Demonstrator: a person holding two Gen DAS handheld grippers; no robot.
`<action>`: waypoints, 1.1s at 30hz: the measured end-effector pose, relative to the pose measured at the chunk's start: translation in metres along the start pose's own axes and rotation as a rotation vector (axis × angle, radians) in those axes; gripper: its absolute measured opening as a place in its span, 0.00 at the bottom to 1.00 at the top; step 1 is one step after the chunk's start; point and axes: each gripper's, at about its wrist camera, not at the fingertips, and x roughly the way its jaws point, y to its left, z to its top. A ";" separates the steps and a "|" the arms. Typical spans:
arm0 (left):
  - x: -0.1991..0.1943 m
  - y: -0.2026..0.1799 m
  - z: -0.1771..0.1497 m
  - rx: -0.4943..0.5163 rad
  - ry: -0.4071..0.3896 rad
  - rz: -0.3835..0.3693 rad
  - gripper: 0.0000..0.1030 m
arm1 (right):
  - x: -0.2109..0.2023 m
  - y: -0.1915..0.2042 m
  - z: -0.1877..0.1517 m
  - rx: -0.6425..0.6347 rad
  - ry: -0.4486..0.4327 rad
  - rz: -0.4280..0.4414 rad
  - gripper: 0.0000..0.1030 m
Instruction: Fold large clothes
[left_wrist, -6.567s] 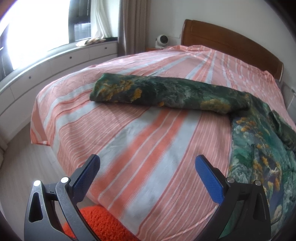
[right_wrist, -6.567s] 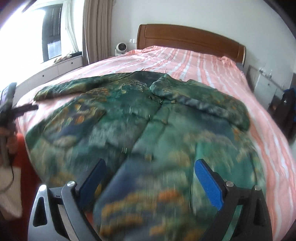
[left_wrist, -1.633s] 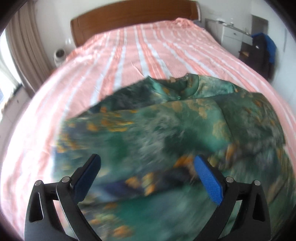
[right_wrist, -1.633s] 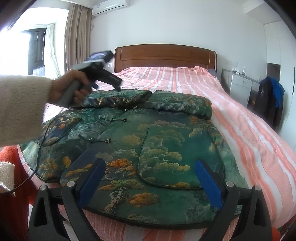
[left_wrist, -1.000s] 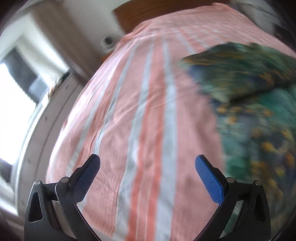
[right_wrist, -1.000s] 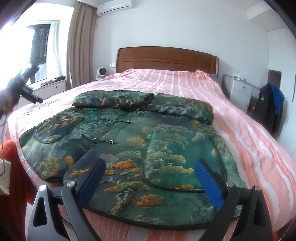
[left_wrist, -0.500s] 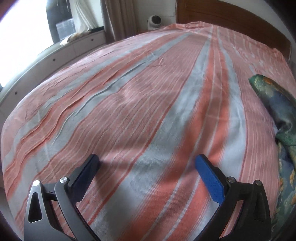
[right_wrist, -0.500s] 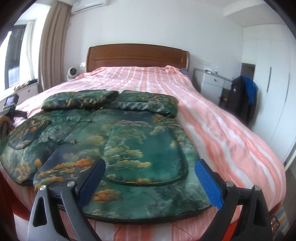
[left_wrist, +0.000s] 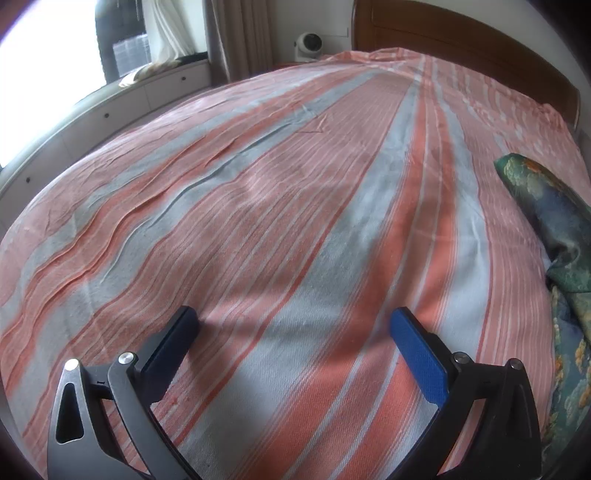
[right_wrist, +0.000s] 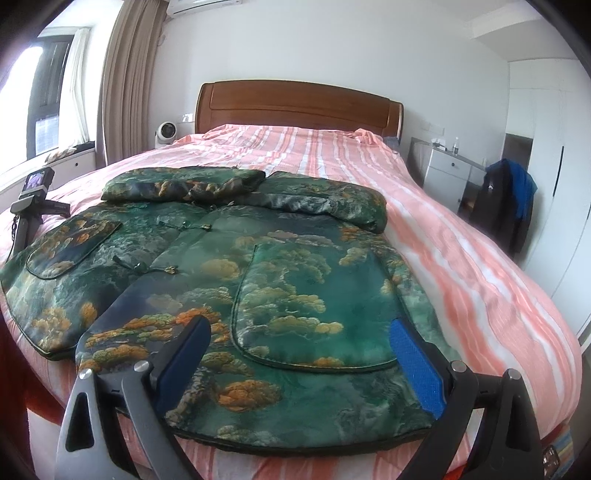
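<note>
A large green jacket (right_wrist: 236, 266) with orange and gold tree patterns lies flat on the striped bed, front up, both sleeves folded across the chest near the collar. My right gripper (right_wrist: 299, 343) hovers open over the jacket's hem at the foot of the bed, holding nothing. The left gripper (left_wrist: 295, 332) is open above bare striped sheet, empty. In the left wrist view only an edge of the jacket (left_wrist: 550, 221) shows at the far right. From the right wrist view the left gripper (right_wrist: 33, 203) appears at the jacket's left side.
The bed (right_wrist: 461, 236) has a pink and grey striped sheet and a wooden headboard (right_wrist: 295, 107). A white bedside cabinet (right_wrist: 447, 177) and dark clothes on a chair (right_wrist: 509, 199) stand to the right. A window bench (left_wrist: 155, 85) and a small white fan (left_wrist: 308, 44) stand at the left.
The left gripper has swung away from the jacket, which it hovered over 1.6 s ago, to bare sheet left of it. The right gripper shifted its view slightly. Both sleeves now lie folded.
</note>
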 end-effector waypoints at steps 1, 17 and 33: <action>0.000 0.000 0.000 0.000 0.000 0.000 1.00 | -0.002 0.003 0.000 -0.010 -0.006 0.001 0.94; 0.000 0.001 0.000 0.002 -0.001 -0.003 1.00 | -0.008 0.002 0.001 -0.012 -0.030 0.028 0.94; 0.000 0.000 0.000 0.003 -0.001 -0.005 1.00 | -0.015 0.010 0.000 -0.060 -0.055 0.018 0.94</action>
